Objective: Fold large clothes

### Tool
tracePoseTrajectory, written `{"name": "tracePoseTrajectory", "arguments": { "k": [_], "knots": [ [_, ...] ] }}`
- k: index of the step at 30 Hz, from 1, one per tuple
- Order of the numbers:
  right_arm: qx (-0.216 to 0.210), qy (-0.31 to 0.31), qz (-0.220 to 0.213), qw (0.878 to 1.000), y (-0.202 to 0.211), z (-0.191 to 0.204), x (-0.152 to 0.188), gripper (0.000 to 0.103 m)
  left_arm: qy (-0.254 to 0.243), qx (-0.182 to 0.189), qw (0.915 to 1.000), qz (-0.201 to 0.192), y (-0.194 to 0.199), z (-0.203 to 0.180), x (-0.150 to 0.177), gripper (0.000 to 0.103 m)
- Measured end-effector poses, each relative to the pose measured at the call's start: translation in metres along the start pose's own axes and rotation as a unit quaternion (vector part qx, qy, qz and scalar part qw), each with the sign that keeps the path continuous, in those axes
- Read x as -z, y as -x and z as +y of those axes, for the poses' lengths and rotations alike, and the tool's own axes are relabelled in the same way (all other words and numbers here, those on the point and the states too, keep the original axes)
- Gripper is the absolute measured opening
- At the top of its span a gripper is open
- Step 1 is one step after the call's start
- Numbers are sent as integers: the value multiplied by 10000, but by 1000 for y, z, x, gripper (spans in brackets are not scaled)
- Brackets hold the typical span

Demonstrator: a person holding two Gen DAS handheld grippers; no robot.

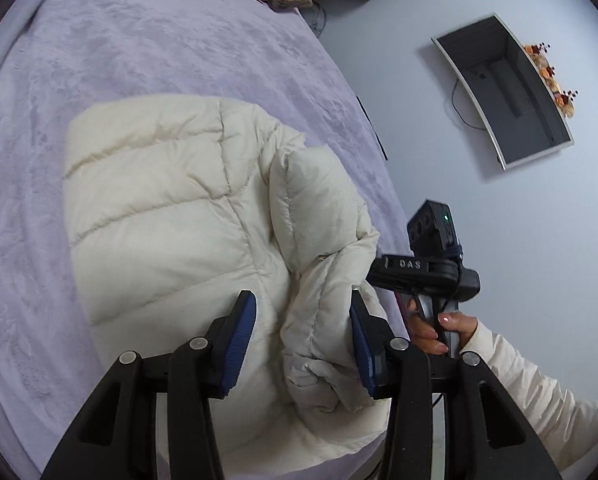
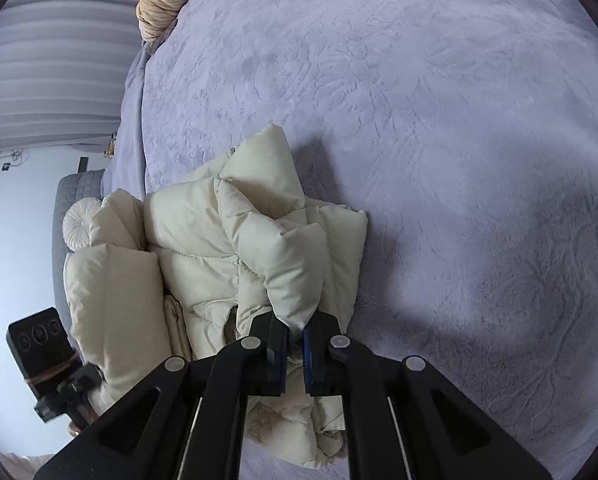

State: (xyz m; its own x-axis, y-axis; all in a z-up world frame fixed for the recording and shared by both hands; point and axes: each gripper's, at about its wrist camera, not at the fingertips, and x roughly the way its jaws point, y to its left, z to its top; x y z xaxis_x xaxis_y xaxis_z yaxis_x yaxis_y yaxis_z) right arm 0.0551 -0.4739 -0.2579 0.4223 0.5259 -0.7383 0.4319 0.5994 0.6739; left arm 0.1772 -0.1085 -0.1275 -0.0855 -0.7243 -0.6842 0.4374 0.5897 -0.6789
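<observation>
Right hand-held gripper pinches jacket.

You worked over a bed spread with a plush lavender blanket, its nap brushed in swirls. Beyond its edge lay a pale floor, where a grey-framed mirror sat beside a sprig of orange flowers. A beige ribbed fabric heap sat at the bed's far edge, pleated pale curtains hung past it, and a grey quilted seat held a round cream cushion.

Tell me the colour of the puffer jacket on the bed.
Cream, off-white puffer jacket; shows best in the left wrist view.
</observation>
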Motion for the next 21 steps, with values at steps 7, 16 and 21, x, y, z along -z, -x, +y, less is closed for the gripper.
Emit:
{"name": "tracePoseTrajectory", "arguments": {
  "k": [7,16,21],
  "knots": [
    [151,327,53,9993,-3,13,0,6,433,-441,9956,-708,55,39,-22,46],
    [64,397,-65,9992,-3,18,3,6,1248,-1046,9854,-492,46,119,-11,46],
    [101,654,16,9978,-7,28,-1,6,1273,-521,9893,-490,6,121,-22,46]
  ]
}}
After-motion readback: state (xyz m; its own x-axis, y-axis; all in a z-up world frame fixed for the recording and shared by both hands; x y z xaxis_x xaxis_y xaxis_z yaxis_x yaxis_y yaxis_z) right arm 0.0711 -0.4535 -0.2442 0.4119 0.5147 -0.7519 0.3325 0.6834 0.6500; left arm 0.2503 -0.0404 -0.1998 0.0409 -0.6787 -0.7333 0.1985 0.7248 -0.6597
